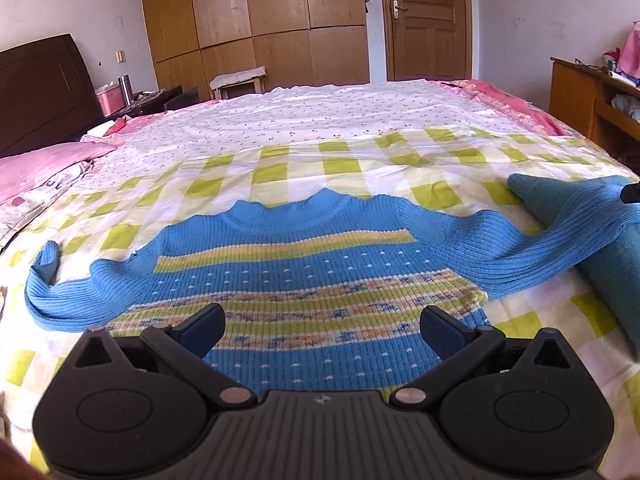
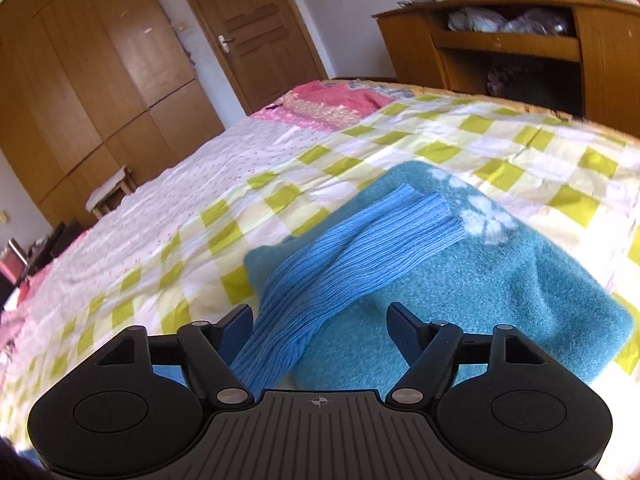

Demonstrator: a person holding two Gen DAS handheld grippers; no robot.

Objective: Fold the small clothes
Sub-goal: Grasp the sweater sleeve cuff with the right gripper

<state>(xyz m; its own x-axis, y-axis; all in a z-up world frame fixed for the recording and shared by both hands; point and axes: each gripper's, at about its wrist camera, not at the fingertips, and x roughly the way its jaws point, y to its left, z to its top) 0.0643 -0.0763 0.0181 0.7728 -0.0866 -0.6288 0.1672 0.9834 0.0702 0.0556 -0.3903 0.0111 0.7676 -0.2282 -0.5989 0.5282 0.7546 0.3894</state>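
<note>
My left wrist view sits low over the bed (image 1: 360, 120), tilted down, facing the wardrobe (image 1: 256, 20) and door (image 1: 426, 20), close above the blue sweater (image 1: 320, 264). My right wrist view rolls sideways, close over the sweater's sleeve (image 2: 340, 248) on the teal towel (image 2: 500, 280). Both views share sleeve, towel, door.

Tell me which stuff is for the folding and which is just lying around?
For the folding:
- sweater
- its sleeve, lying over the teal cloth
- left gripper and right gripper, both open

Just lying around:
- teal cloth
- pillow
- stool
- flask
- shelf
</note>
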